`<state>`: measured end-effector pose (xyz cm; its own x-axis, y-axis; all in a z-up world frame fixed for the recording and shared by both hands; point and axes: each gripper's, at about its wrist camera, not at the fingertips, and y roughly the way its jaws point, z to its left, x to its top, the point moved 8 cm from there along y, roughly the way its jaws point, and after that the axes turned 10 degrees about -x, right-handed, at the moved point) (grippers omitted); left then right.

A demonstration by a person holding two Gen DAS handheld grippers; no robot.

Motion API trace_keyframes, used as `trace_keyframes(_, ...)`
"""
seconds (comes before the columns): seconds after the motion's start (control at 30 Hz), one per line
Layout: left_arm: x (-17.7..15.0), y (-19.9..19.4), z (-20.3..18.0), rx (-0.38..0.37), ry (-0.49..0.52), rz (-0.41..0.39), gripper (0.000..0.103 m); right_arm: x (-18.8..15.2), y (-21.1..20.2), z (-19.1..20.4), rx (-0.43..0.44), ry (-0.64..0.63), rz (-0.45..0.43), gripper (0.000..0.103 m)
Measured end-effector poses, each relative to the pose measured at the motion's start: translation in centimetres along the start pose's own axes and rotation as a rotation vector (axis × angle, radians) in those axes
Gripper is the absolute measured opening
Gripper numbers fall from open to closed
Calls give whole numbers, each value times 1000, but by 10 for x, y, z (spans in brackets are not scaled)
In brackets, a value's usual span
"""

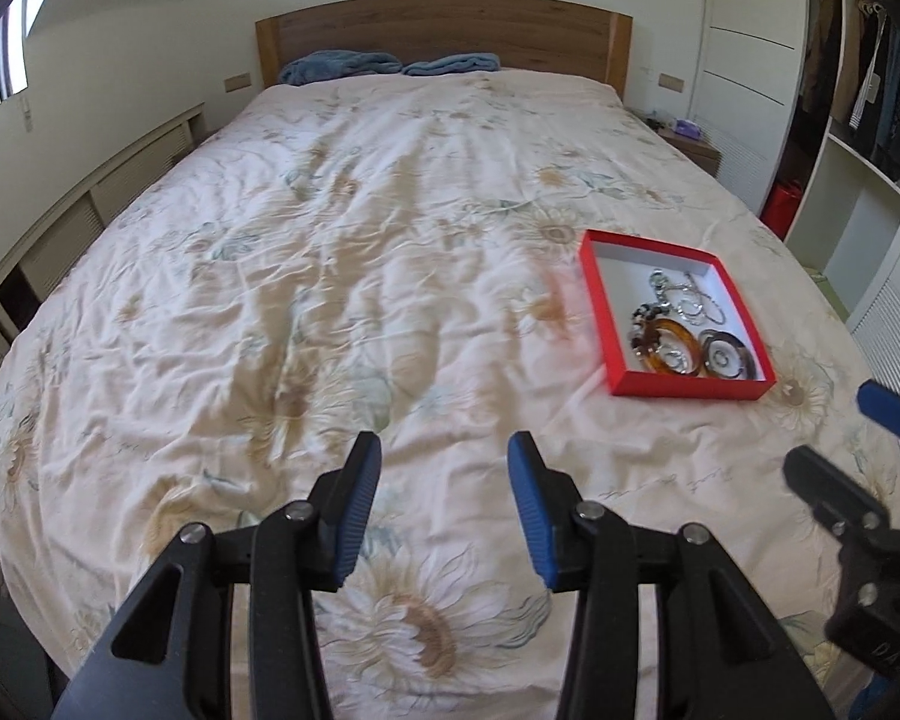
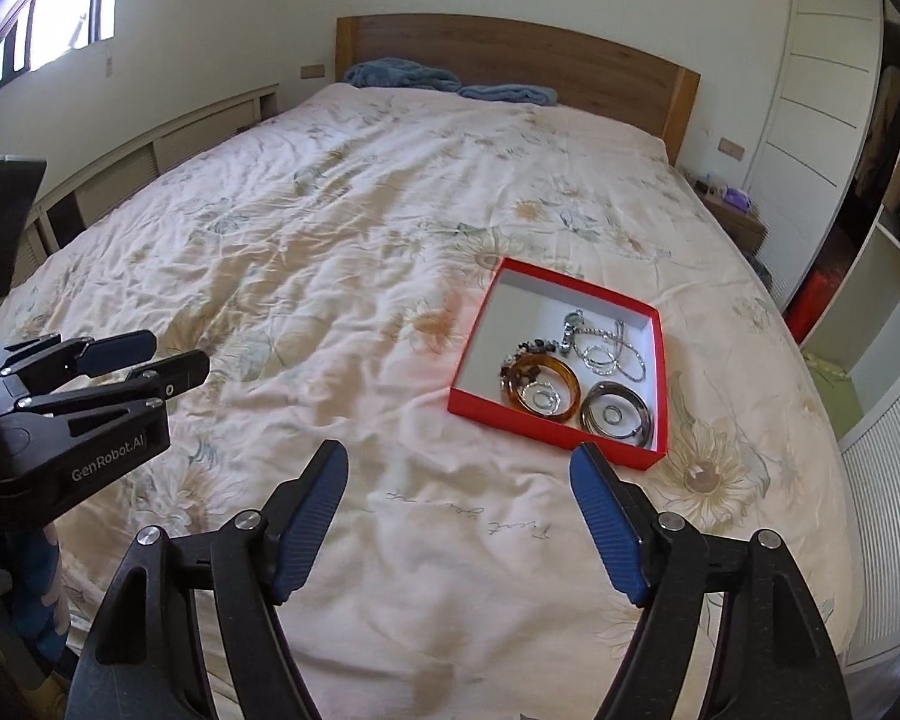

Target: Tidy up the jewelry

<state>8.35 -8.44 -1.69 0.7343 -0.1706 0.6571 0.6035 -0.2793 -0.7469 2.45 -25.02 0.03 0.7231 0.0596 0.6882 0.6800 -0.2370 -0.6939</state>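
A red box with a white inside lies on the bed's right side. It holds an amber bangle, a dark bangle, silver chains and a beaded bracelet. My left gripper is open and empty above the quilt, left of the box. My right gripper is open and empty, just in front of the box's near edge.
The bed has a rumpled floral quilt, blue pillows and a wooden headboard. A nightstand and an open wardrobe stand on the right. Low cabinets run along the left wall.
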Motion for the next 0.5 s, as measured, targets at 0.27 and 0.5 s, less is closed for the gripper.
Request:
trace_keyframes(0.27, -8, -8, 10, 18, -14, -4, 42, 1, -7, 2, -1, 2, -16, 78)
trace_keyframes(0.5, -9, -11, 11, 18, -10, -11, 42, 2, -16, 2, -7, 0, -39, 78)
